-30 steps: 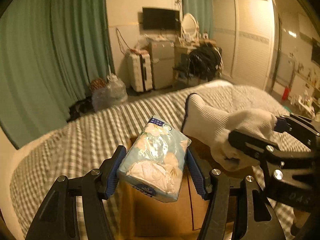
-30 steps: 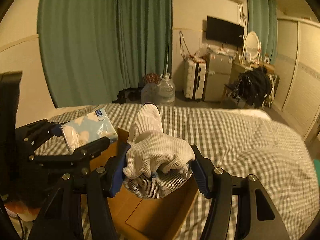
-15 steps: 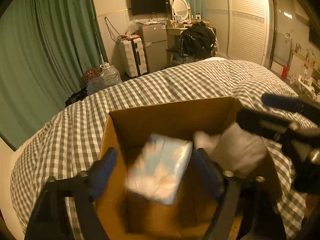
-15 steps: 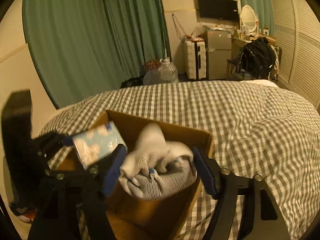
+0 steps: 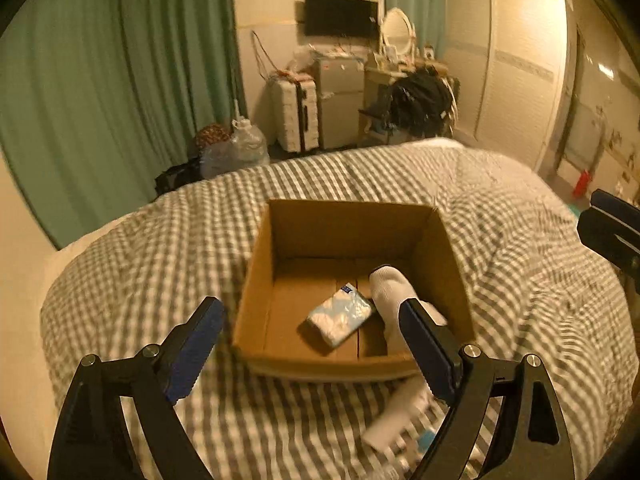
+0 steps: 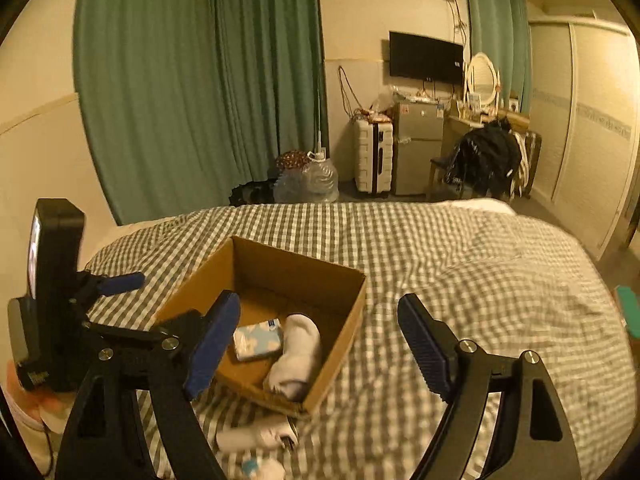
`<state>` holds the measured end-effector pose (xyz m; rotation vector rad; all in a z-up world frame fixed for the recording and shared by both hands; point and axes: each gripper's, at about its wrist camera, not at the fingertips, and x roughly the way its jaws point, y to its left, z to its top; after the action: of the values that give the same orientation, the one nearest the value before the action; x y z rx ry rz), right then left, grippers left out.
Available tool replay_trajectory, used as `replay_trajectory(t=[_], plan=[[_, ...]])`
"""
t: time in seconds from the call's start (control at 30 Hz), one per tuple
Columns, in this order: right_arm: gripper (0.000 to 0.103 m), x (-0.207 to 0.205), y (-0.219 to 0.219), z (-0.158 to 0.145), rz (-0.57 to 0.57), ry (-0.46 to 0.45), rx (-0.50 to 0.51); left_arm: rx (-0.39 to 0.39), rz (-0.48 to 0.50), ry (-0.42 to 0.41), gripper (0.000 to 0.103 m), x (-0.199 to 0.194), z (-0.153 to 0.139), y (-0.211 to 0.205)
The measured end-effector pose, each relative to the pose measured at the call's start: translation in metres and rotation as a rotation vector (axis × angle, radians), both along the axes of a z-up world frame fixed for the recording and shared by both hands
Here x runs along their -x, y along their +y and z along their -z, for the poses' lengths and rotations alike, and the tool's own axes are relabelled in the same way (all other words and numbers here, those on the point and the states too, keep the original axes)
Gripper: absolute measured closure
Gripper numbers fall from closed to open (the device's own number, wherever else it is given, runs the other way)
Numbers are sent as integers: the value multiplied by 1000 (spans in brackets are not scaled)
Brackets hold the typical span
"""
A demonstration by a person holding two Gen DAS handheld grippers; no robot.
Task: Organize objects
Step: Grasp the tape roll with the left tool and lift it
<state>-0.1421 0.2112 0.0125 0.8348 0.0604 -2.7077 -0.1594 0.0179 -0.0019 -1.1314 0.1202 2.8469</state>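
Tissue pack (image 5: 339, 320) and sock (image 5: 390, 292) now lie in the box (image 5: 352, 216); both tongs gape empty, the right's widening.

We see a dim room with a warm yellow-orange glow all over. A bright patch shines on the glossy wall (image 5: 606, 72) at the far right of the left view. The round lens bends the curtains (image 6: 192, 92) and wardrobe (image 5: 516, 64), and the corners are black. The checked bed cover (image 5: 160, 264) looks smeared and soft in both views. The cardboard box (image 6: 256, 268) holds dark shadow inside.
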Motion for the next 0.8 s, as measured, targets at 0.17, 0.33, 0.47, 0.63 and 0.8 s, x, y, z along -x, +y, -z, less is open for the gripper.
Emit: replay_trajectory(t=[0.17,0.33,0.47,0.63,0.8], plan=[[22,-48,6,-29,-55,40,-39,-4,-23,53,11,-59,-22,-2],[22,-95,2,-19,-98,42,-131,13,-32,19,11,-104,-1,1],[22,-124,-6,12,-128,6,-210,23,-14,-61,11,-126,39,7],[22,-137,-13,59,-151,-80,-248,9,24,-171,11,-140,84,12],[22,-132,-16,98,-148,-186,-206,42,71,-213,14,-150,103,28]])
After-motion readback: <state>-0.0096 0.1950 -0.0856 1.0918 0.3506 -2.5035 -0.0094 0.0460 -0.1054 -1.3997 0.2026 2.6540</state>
